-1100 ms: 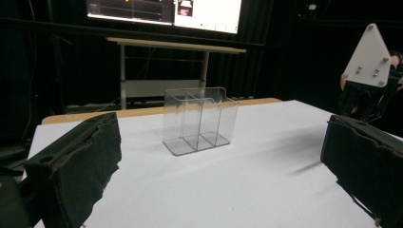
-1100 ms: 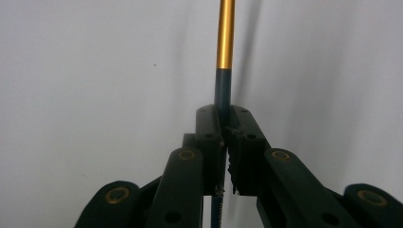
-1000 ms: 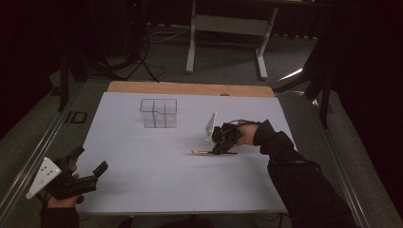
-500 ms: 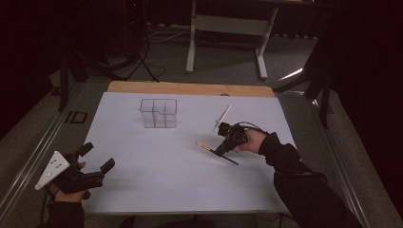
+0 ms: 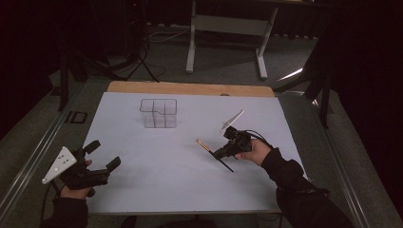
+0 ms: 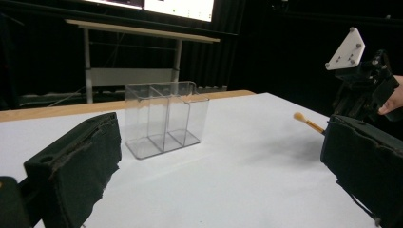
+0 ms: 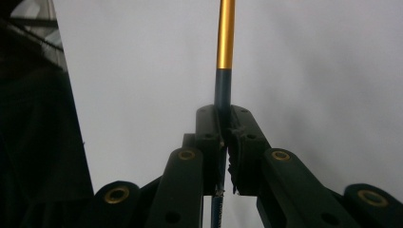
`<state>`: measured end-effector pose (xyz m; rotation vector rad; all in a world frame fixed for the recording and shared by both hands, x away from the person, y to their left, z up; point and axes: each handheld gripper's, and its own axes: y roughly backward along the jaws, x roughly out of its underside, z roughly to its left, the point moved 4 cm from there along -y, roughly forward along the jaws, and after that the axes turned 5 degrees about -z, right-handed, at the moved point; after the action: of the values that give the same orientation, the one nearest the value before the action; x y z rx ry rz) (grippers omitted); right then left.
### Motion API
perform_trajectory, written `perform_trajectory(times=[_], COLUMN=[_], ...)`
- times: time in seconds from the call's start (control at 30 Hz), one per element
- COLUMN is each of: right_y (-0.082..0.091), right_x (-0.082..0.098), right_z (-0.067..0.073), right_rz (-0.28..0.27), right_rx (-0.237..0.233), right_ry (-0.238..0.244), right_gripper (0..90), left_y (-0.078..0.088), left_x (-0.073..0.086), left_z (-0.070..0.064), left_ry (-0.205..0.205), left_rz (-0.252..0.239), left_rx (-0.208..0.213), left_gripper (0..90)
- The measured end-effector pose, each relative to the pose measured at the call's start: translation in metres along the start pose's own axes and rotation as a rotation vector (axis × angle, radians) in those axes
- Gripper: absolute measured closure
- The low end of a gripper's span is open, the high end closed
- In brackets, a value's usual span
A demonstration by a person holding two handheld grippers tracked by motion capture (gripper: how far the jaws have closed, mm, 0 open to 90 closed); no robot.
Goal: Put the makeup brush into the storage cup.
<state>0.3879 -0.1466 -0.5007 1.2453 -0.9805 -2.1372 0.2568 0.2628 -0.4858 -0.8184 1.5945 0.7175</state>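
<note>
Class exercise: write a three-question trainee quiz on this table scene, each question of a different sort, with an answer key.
1. True or false: the right gripper is shut on the brush.
2. How do the left gripper's jaws stand?
A. open
B. shut on the brush
C. shut on the box
3. Fill in: the clear box has ___ inside it.

Key: 1 true; 2 A; 3 nothing.
</note>
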Motion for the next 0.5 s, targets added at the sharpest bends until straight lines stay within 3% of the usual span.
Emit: perform_trajectory(times=[0.07, 0.17, 0.2, 0.23, 0.33, 0.5], right_y=[0.002, 0.005, 0.006, 0.010, 0.013, 0.016], right_x=[0.003, 0.005, 0.006, 0.007, 0.010, 0.016], right_z=[0.002, 0.005, 0.006, 0.008, 0.012, 0.017], right_rz=[-0.043, -0.089, -0.114, -0.185, -0.260, -0.382], right_rx=[0.018, 0.050, 0.058, 0.076, 0.069, 0.118], right_ry=[-0.028, -0.012, -0.014, -0.027, -0.037, -0.030], right_gripper=[83.3, 83.3, 83.3, 83.3, 83.3, 83.3], left_y=[-0.001, -0.004, -0.008, -0.010, -0.014, -0.020], left_x=[-0.001, -0.001, 0.000, 0.000, 0.001, 0.005], left_z=[-0.001, -0.002, -0.003, -0.004, -0.006, -0.009], left_ry=[-0.003, 0.004, 0.013, 0.020, 0.022, 0.018], left_rz=[0.003, 0.000, 0.006, 0.011, 0.028, 0.053], left_rx=[0.007, 0.022, 0.033, 0.037, 0.054, 0.074], left_gripper=[0.1, 0.0, 0.0, 0.0, 0.1, 0.1])
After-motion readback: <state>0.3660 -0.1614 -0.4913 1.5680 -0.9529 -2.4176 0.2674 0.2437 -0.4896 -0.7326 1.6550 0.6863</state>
